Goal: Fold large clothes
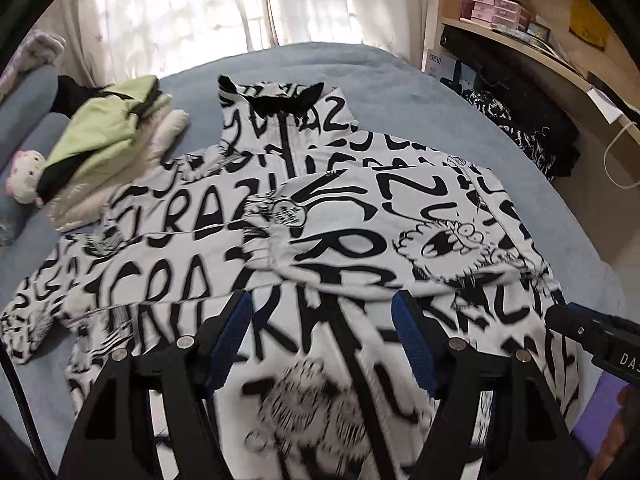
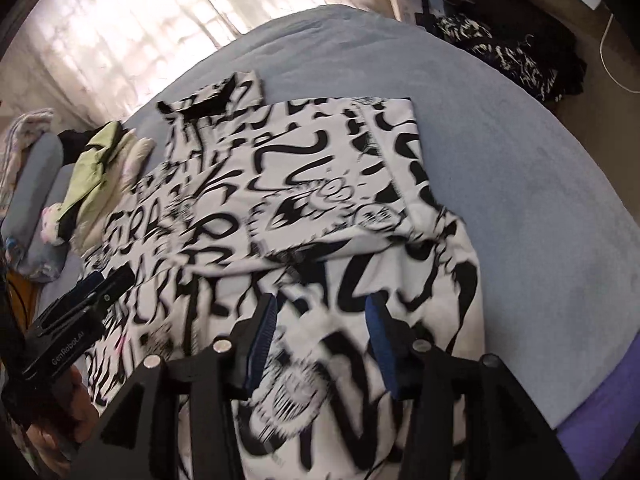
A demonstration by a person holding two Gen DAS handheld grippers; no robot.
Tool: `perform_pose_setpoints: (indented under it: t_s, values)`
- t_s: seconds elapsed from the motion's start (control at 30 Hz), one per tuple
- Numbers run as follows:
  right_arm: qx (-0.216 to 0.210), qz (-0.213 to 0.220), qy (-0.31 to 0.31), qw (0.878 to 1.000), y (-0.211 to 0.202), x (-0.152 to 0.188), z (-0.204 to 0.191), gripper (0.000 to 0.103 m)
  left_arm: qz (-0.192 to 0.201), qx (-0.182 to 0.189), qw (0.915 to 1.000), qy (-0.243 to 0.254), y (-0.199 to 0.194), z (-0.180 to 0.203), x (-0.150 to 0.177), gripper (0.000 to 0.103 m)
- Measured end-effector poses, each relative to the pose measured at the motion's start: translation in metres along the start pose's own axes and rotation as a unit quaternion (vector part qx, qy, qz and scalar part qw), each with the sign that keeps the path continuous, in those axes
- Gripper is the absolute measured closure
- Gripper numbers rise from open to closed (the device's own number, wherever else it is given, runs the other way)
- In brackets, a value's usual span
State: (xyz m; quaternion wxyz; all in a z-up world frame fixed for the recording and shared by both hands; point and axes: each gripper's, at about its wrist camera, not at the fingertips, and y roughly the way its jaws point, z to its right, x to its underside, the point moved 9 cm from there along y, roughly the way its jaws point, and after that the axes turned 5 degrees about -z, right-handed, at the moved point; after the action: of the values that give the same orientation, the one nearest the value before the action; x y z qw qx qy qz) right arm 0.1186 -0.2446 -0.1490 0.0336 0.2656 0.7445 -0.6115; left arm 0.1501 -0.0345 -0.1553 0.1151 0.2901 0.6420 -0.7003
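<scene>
A large white jacket (image 1: pixel 340 208) covered in black graffiti lettering lies flat on a blue bed (image 1: pixel 400 80), collar at the far end. Its right sleeve is folded across the chest. My left gripper (image 1: pixel 320 296) hovers above the jacket's lower half, open, its blue pads (image 1: pixel 226 336) apart with nothing between them. In the right wrist view the same jacket (image 2: pixel 288 184) fills the middle, and my right gripper (image 2: pixel 320 300) hangs over its hem area, also open and empty. Each gripper shows at the edge of the other's view: the right gripper (image 1: pixel 592 336) and the left gripper (image 2: pixel 100 288).
A folded stack of green and cream clothes (image 1: pixel 108 144) and a plush toy (image 1: pixel 24 176) lie at the jacket's left by grey pillows (image 2: pixel 36 184). Curtains hang behind. A desk with shelves (image 1: pixel 520 44) and a dark patterned clothes heap (image 1: pixel 516 128) stand to the right.
</scene>
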Motion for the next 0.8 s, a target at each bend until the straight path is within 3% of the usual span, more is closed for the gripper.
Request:
perform_pose_setpoints:
  t_s: [0.13,0.27,0.8]
  values:
    - [-0.004,0.004,-0.027,1.000,-0.012,0.021,-0.025,0.048,0.003,-0.019,0.9998,0.000,-0.025,-0.014,0.022,0.030]
    - [-0.010,0.004,-0.058,0.998,-0.017,0.042,-0.056,0.048,0.006,-0.026,0.9996,-0.010,-0.043,-0.036,0.042,0.029]
    - [-0.061,-0.013,-0.179,0.982,-0.014,0.093,-0.201,0.048,0.027,-0.059,0.9916,-0.112,-0.112,-0.177,0.107,0.029]
